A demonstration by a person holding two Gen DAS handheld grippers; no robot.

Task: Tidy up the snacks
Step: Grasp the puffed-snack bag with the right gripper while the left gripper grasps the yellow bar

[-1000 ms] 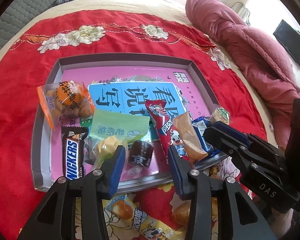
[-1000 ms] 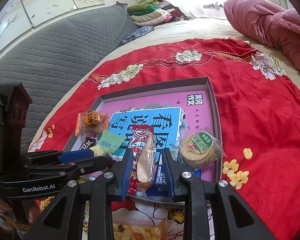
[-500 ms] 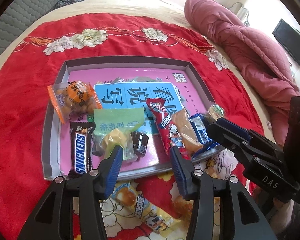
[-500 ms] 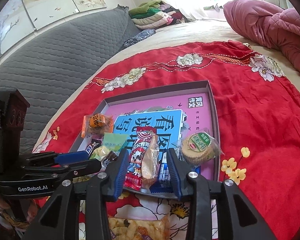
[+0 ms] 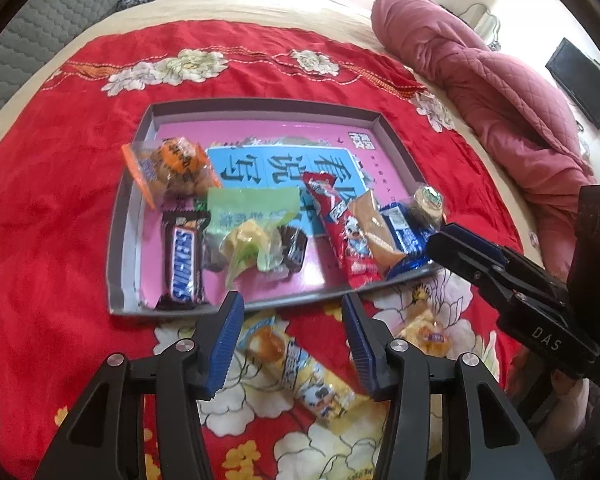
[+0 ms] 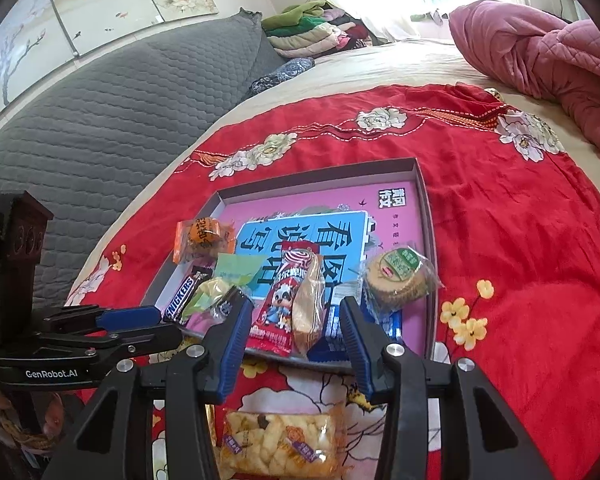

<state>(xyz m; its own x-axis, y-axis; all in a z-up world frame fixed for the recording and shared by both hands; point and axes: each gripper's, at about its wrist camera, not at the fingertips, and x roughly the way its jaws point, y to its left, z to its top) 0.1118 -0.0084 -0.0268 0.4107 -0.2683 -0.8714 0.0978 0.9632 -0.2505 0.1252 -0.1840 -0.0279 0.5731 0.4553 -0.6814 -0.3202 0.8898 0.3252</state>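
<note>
A shallow grey box (image 5: 115, 236) with a pink and blue printed floor lies on a red cloth and holds several snacks: an orange packet (image 5: 170, 168), a Snickers bar (image 5: 182, 260), a green-wrapped sweet (image 5: 252, 236), a red packet (image 5: 340, 224), a tan wafer (image 5: 376, 224) and a round biscuit pack (image 6: 398, 278). My left gripper (image 5: 292, 308) is open and empty, just in front of the box's near wall, above a yellow cartoon packet (image 5: 304, 376) on the cloth. My right gripper (image 6: 294, 312) is open and empty, over the near wall, above a puffed-snack packet (image 6: 280, 440).
The red flowered cloth (image 6: 520, 240) covers a bed. A pink quilt (image 5: 500, 92) lies at the right. A grey padded headboard (image 6: 120, 100) stands at the left. Another small snack (image 5: 424, 328) lies on the cloth near the right gripper's arm.
Both grippers have drawn back from the box toward me, so the loose packets on the cloth now show between their fingers. Both have stayed open and empty.
</note>
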